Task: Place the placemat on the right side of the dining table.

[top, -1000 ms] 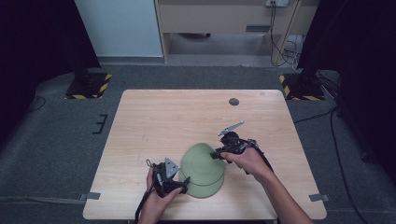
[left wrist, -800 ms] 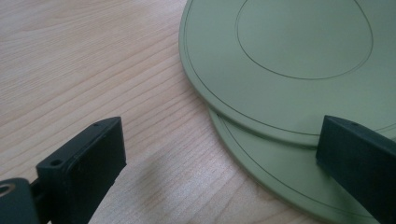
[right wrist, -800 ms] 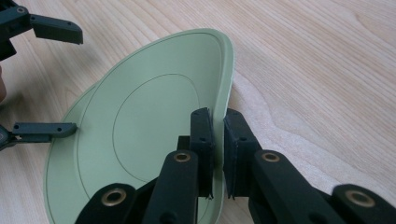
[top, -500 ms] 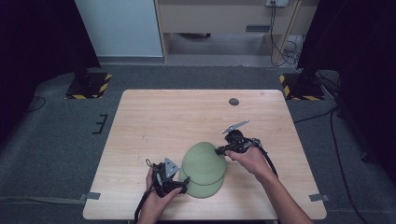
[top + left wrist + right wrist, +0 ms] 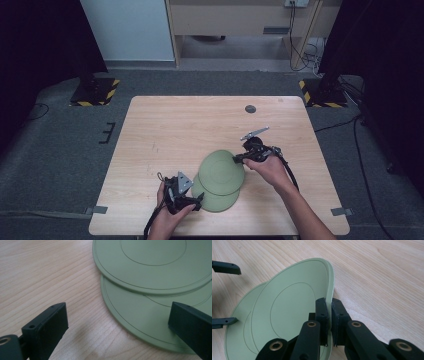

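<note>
**Two green plates, one pinched at its rim**

On the near left of the wooden table (image 5: 165,130), the left hand (image 5: 167,217) holds the left gripper (image 5: 196,201) low at the edge of the lower green plate (image 5: 220,201). Its jaws stand wide apart: in the left gripper view one jaw is over bare wood and the other over that plate's surface, gripping nothing.

The lower plate lies flat near the table's front edge. The upper green plate (image 5: 221,171) overlaps its far side and rests partly on it.

To the right, the right hand (image 5: 270,170) holds the right gripper (image 5: 239,159) at the upper plate's right rim. In the right gripper view its jaws are pressed together on that rim, one on each face of the plate.

A small dark disc (image 5: 250,109) sits well apart near the table's far edge.
</note>
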Tool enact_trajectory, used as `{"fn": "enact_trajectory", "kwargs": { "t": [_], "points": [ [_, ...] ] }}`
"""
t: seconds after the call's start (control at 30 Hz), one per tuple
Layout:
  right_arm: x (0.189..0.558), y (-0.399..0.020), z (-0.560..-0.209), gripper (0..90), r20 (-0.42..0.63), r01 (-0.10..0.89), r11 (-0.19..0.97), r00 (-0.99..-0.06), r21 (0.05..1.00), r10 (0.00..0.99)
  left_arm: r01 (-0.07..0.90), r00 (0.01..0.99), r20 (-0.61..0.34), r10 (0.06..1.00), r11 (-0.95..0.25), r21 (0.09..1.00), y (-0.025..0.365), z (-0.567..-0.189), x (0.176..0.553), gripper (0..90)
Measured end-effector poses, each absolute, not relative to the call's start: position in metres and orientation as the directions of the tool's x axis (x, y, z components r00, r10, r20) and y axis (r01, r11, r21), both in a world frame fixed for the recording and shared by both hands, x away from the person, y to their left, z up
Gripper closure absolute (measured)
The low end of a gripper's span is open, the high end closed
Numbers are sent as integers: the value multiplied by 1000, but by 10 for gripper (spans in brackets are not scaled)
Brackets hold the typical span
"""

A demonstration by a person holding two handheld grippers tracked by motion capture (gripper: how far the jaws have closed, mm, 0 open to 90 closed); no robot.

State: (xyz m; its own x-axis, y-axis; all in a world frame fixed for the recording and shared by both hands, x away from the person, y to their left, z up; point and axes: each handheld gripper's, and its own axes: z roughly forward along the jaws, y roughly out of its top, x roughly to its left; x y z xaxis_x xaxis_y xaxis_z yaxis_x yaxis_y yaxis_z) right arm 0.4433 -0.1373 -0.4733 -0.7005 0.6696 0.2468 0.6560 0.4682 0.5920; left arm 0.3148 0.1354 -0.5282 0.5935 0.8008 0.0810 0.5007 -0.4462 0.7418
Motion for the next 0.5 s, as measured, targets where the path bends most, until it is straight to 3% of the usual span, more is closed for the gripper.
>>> {"fn": "enact_trajectory", "kwargs": {
  "t": [0.33, 0.5],
  "points": [
    [438, -148, -461, 859, 252, 661, 443, -688, 606, 681, 513, 586, 58, 808, -426, 745, 138, -529, 319, 20],
    [431, -150, -445, 859, 255, 645, 442, -703, 624, 664, 533, 563, 2, 826, -365, 763, 149, -525, 322, 26]
  ]
}}
